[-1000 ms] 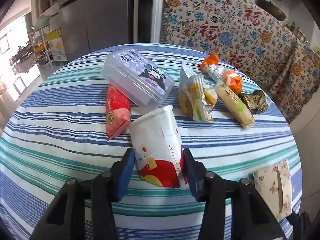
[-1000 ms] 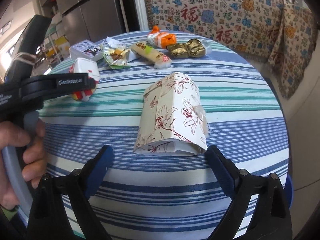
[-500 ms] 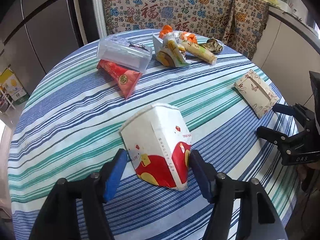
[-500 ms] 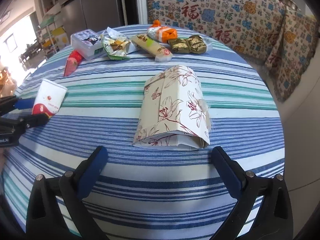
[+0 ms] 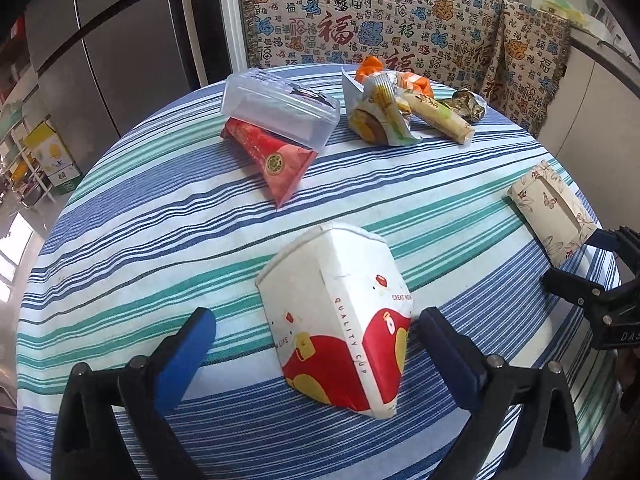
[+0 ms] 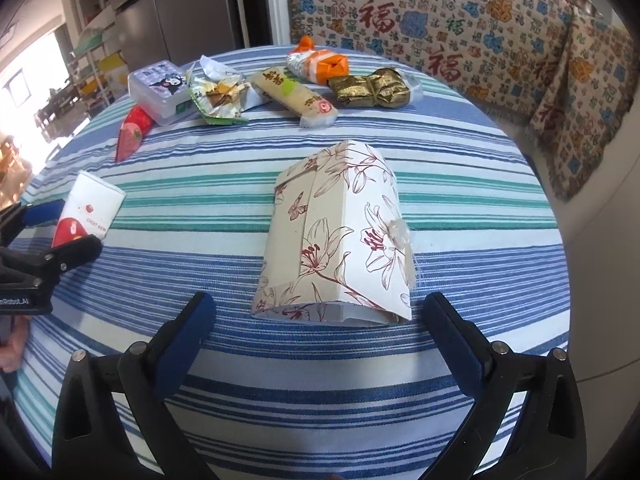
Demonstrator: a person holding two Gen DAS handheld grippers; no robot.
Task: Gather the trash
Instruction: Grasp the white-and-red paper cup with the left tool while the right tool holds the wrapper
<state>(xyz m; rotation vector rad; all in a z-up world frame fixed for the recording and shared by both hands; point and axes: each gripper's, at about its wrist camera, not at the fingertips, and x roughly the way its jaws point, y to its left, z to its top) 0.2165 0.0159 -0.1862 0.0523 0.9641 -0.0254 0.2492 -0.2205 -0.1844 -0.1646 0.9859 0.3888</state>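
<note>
A crushed white and red paper cup point(image 5: 340, 320) lies on the striped round table point(image 5: 160, 216). My left gripper point(image 5: 316, 344) is open, its blue pads standing apart on either side of the cup. The cup also shows at the left in the right wrist view point(image 6: 86, 216). A flattened floral paper box point(image 6: 336, 240) lies in front of my right gripper point(image 6: 320, 332), which is open and empty. The box also shows at the right table edge point(image 5: 552, 208).
At the far side lie a red snack pouch point(image 5: 272, 156), a clear plastic box point(image 5: 280, 108), opened wrappers point(image 5: 380, 116), a long biscuit pack point(image 6: 296, 96), an orange pack point(image 6: 320, 64) and a gold wrapper point(image 6: 372, 88). A patterned cloth point(image 6: 460, 28) hangs behind.
The left gripper carried the cup away from the snack pile toward the near table area, then opened; the cup now lies free between its pads. The right gripper stayed open before the floral box.
</note>
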